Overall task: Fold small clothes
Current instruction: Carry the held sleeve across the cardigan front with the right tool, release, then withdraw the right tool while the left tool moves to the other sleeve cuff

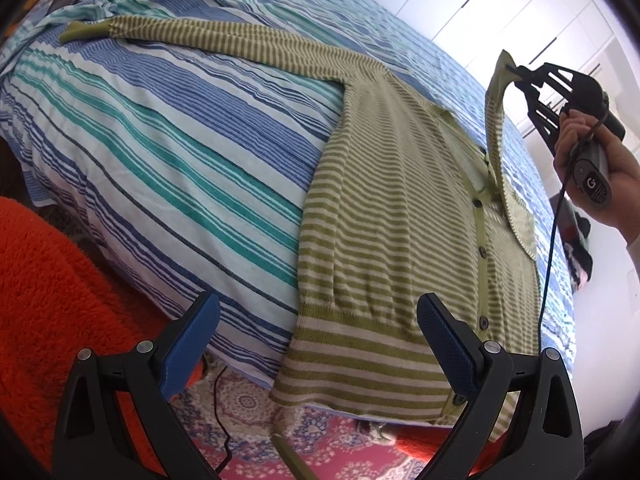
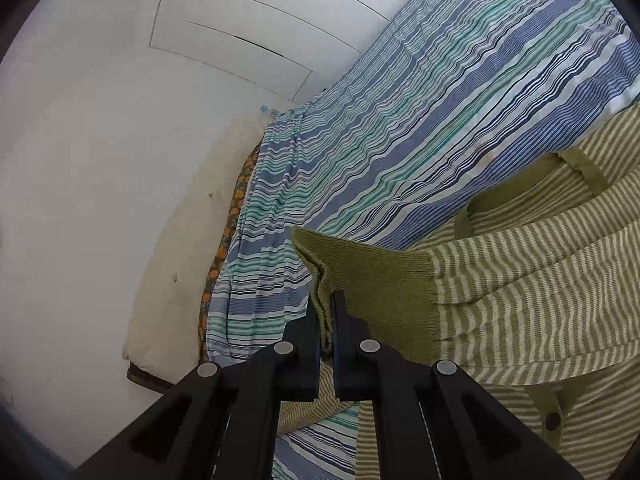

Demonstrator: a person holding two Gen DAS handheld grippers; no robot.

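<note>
A green and cream striped cardigan (image 1: pixel 376 216) lies face up on the bed, its hem hanging over the near edge. Its left sleeve (image 1: pixel 224 36) stretches flat toward the far left. My left gripper (image 1: pixel 316 344) is open and empty, hovering just above the hem. My right gripper (image 1: pixel 516 70) is shut on the plain green cuff (image 2: pixel 360 276) of the right sleeve (image 1: pixel 496 132) and holds it lifted above the cardigan's button front. In the right wrist view my right gripper (image 2: pixel 326 312) pinches the cuff edge between its pads.
The bed has a blue, teal and white striped cover (image 1: pixel 160 152). An orange fluffy blanket (image 1: pixel 52 300) lies at the near left. A patterned rug (image 1: pixel 320 436) covers the floor below. White wardrobe doors (image 2: pixel 240 20) stand behind. A pillow (image 2: pixel 180 240) leans beside the bed.
</note>
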